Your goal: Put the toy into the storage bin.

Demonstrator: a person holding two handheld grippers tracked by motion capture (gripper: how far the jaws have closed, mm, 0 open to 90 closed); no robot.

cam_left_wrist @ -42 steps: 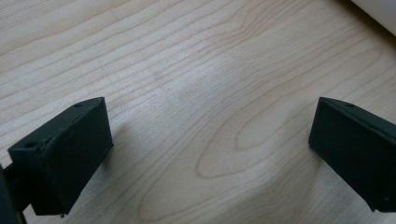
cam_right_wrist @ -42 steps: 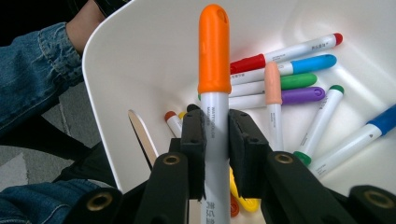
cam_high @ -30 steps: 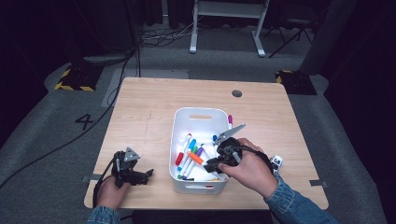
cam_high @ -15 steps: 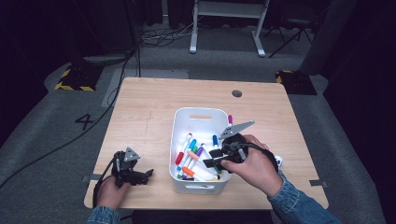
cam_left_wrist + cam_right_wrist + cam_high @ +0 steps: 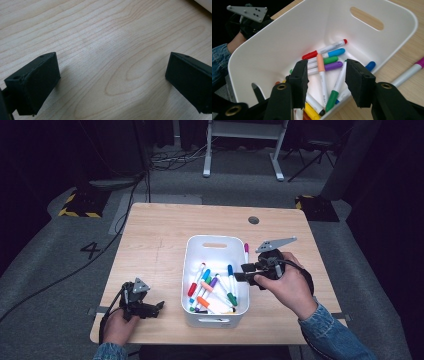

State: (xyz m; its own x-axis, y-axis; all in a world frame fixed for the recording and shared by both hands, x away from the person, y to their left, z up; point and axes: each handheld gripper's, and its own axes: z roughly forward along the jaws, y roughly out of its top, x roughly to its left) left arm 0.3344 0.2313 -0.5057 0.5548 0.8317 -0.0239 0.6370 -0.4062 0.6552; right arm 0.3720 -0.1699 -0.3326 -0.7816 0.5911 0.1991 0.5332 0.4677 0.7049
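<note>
Between markers: right gripper (image 5: 324, 77) open, empty, above white plastic bin (image 5: 192, 251); left gripper (image 5: 112, 82) open, idle. Next: reach right for magenta-capped white marker (image 5: 409, 71), close.

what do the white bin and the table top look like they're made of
The bin looks like moulded plastic with a smooth, slightly glossy finish: rounded corners, thin even walls, a cut-out handle slot and soft light reflections. The table top looks like light wood or a wood-look laminate, matte, with visible grain lines and knot swirls; which one I cannot tell.
</note>
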